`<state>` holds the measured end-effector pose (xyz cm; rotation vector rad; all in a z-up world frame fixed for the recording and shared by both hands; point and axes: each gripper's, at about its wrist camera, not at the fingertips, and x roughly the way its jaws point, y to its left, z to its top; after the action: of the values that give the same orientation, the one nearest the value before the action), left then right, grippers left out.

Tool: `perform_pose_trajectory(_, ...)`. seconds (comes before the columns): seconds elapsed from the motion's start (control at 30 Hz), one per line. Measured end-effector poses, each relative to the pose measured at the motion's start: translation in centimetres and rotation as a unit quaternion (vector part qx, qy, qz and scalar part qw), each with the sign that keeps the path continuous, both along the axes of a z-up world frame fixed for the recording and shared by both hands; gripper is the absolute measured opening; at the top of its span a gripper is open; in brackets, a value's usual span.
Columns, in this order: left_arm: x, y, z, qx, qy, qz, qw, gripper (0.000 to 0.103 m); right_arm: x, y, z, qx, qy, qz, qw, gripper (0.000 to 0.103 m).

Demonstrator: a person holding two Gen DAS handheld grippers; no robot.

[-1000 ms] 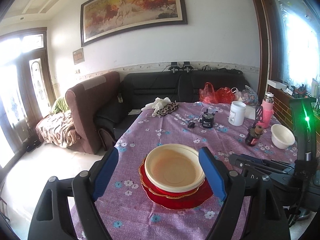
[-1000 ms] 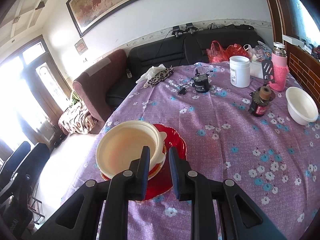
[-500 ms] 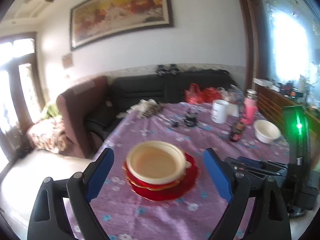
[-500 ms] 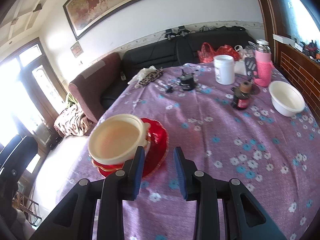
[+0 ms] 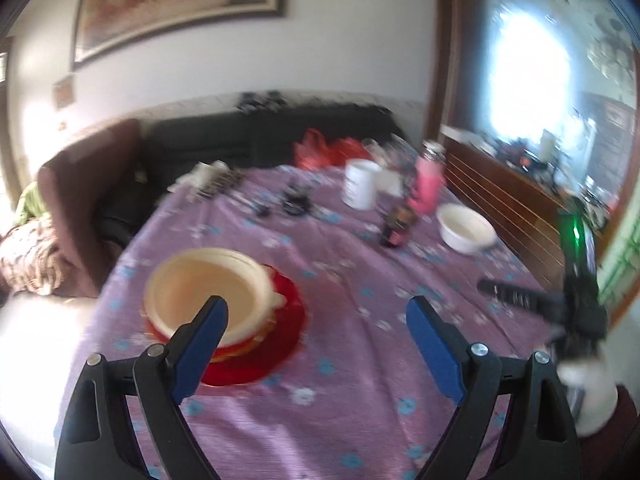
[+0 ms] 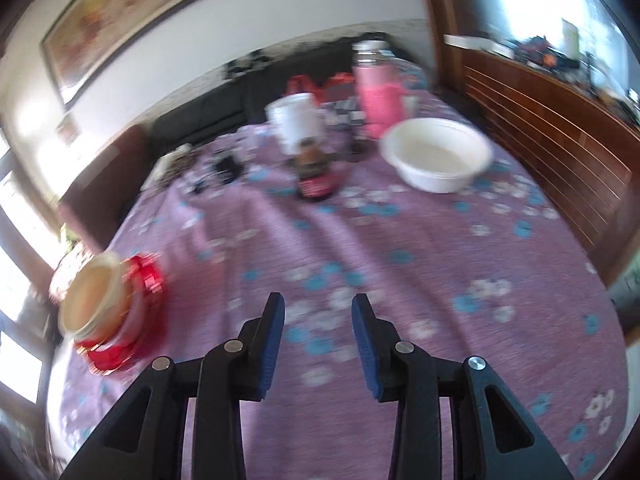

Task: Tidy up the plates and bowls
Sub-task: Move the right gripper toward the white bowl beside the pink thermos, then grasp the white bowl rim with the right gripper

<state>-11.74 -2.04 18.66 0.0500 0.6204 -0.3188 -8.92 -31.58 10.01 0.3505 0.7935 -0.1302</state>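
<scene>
On the purple flowered tablecloth (image 6: 400, 264), measured from the red plate (image 5: 276, 344), most of the stacking looks finished to me: the cream bowl (image 5: 208, 292) sits nested on a yellow dish on that plate, near the table's left edge. In my right view the same stack (image 6: 108, 304) lies far to the left, blurred. What I judge is left is the white bowl (image 6: 436, 156), far to the right of the red plate and well apart from it, close to the wooden panelling.

My left tongs (image 5: 316, 320) stand wide open and hold nothing; their left pad overlaps the cream bowl's rim in the picture, though I cannot tell whether it touches. My right tongs (image 6: 318, 320) have just been opening, part-way apart now, with only cloth between them, pointing across the table toward the white bowl.

Going rightward from the red plate: a dark tangle of small gadgets (image 5: 296, 200) toward the sofa, a white jar (image 6: 298, 124), a dark brown bottle (image 6: 314, 172) and a pink flask (image 6: 378, 96). The bottle stands just to the left of the white bowl, so I would reckon it the one thing to brush on the way in. The cloth between stack and bowl is otherwise bare.
</scene>
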Motion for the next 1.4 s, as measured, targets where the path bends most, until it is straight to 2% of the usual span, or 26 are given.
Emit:
perform_pose_trajectory(0.13,1.3,-2.3,-1.6,0.015,0.024,-0.014,0.9995,0.09,1.4,-3.7,0.2,-0.005,0.002,-0.03,1.0,0.037)
perform_pose_trajectory(0.4,3.8,-4.5,-3.6,0.027,0.053,-0.02,0.998,0.09,6.0,-7.4,-0.5,-0.033,0.024,-0.046,0.998,0.037)
perform_pose_trajectory(0.47,4.2,-4.9,-3.8,0.029,0.057,-0.02,0.9977,0.09,8.1,-7.6,-0.9,-0.057,0.038,-0.034,0.997,0.044)
perform_pose_trajectory(0.5,4.4,-5.2,-4.0,0.031,0.06,-0.021,0.9975,0.09,9.1,-7.7,-1.1,-0.067,0.042,-0.029,0.996,0.052)
perform_pose_trajectory(0.63,4.9,-5.8,-4.6,0.039,0.064,-0.024,0.9969,0.09,13.5,-7.4,-1.9,-0.14,0.064,-0.007,0.988,0.063)
perform_pose_trajectory(0.83,6.0,-5.7,-5.0,0.047,0.07,-0.015,0.9963,0.09,18.4,-7.5,-4.3,-0.199,0.106,0.001,0.974,0.064)
perform_pose_trajectory(0.9,6.2,-5.5,-5.1,0.048,0.072,-0.011,0.9962,0.09,19.1,-7.4,-4.8,-0.202,0.108,0.011,0.973,0.064)
perform_pose_trajectory(0.97,6.6,-5.4,-5.3,0.047,0.076,-0.007,0.996,0.09,19.7,-6.8,-5.4,-0.233,0.123,0.006,0.965,0.06)
perform_pose_trajectory(1.03,6.8,-5.2,-5.4,0.045,0.081,-0.005,0.9957,0.09,20.0,-6.3,-5.9,-0.232,0.139,0.017,0.963,0.025)
perform_pose_trajectory(1.13,7.0,-4.9,-5.6,0.043,0.084,-0.001,0.9955,0.09,19.5,-5.7,-5.7,-0.235,0.135,0.022,0.962,0.016)
perform_pose_trajectory(1.2,7.0,-4.8,-5.7,0.041,0.086,0.0,0.9954,0.09,18.8,-5.5,-5.4,-0.231,0.134,0.027,0.963,0.014)
perform_pose_trajectory(1.4,7.0,-4.6,-5.6,0.035,0.089,-0.003,0.9954,0.09,14.6,-2.8,-3.7,-0.192,0.142,0.088,0.967,0.014)
